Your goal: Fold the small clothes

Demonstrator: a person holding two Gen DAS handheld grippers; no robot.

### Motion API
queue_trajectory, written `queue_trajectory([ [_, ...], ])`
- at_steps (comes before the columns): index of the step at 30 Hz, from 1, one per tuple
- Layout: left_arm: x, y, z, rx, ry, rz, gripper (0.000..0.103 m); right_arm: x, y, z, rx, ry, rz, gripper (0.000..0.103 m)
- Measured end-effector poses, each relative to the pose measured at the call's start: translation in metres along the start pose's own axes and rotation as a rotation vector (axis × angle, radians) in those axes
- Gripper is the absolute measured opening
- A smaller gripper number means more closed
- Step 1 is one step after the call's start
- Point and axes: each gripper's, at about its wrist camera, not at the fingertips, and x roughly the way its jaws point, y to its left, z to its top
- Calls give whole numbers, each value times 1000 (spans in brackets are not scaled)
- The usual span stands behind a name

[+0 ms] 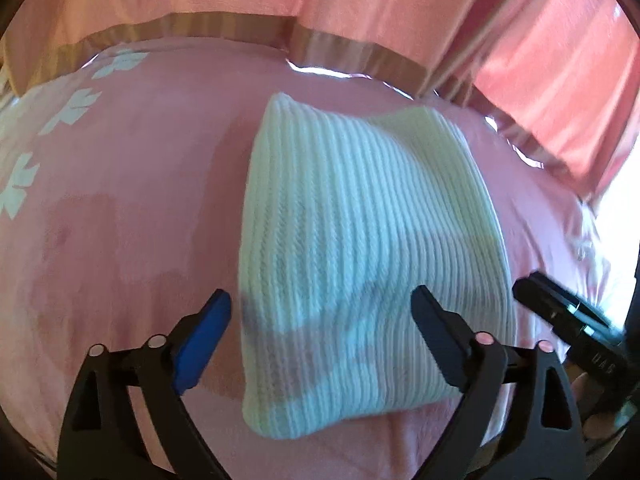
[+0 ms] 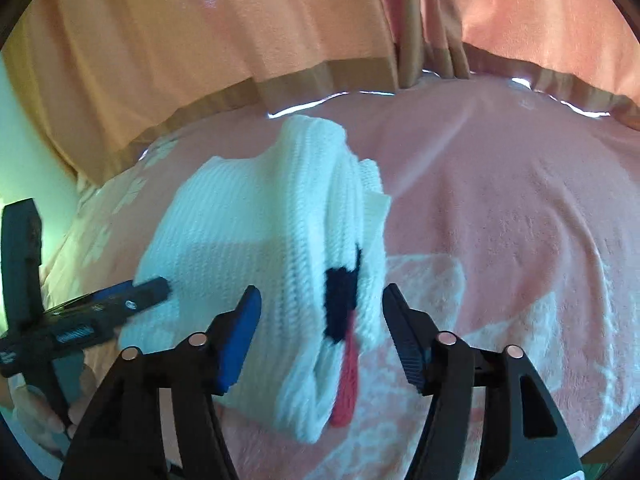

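- A pink bedspread point(image 1: 120, 208) with pale flower prints is covering the bed, with peach curtains point(image 2: 200, 40) hanging behind it.
- A white ribbed knit garment point(image 1: 352, 224) is lying folded on the bedspread; in the right wrist view a black patch and a red tongue-shaped strip are showing on its near side.
- The left gripper point(image 1: 322, 312) is angling down over the garment's near end, its jaws standing wide apart and gripping nothing; the right-hand finger is sitting over the knit.
- The right gripper point(image 2: 322, 312) is tilting down likewise, jaws parted on either side of the folded edge, the pads not pressing on it.
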Motion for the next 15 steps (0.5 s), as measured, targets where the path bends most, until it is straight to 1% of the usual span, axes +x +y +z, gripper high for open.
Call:
queue_trajectory([
  [4, 24, 12, 12, -80, 47, -20, 92, 35, -8, 4, 58, 88, 10, 70],
  [6, 36, 17, 15, -123, 64, -53, 94, 48, -14, 2, 91, 108, 32, 76],
  [7, 43, 19, 16, -139, 74, -79, 95, 53, -16, 1, 105, 112, 48, 82],
  [9, 54, 22, 16, -158, 93, -133, 96, 66, -22, -1, 141, 137, 93, 83],
  [10, 56, 23, 16, -160, 84, -152, 95, 73, -29, -4, 193, 155, 148, 82],
  [11, 55, 22, 17, -153, 74, -161, 89, 73, -33, -4, 223, 133, 178, 63],
  [12, 54, 21, 18, -146, 77, -196, 76, 74, -32, -4, 231, 143, 212, 56],
  [13, 52, 21, 19, -152, 78, -202, 70, 72, -32, -2, 256, 144, 240, 47],
  [14, 47, 20, 21, -152, 68, -211, 57, 66, -27, 0, 251, 125, 242, 42],
  [15, 41, 19, 24, -144, 59, -214, 49, 58, -19, 4, 217, 97, 232, 41],
])
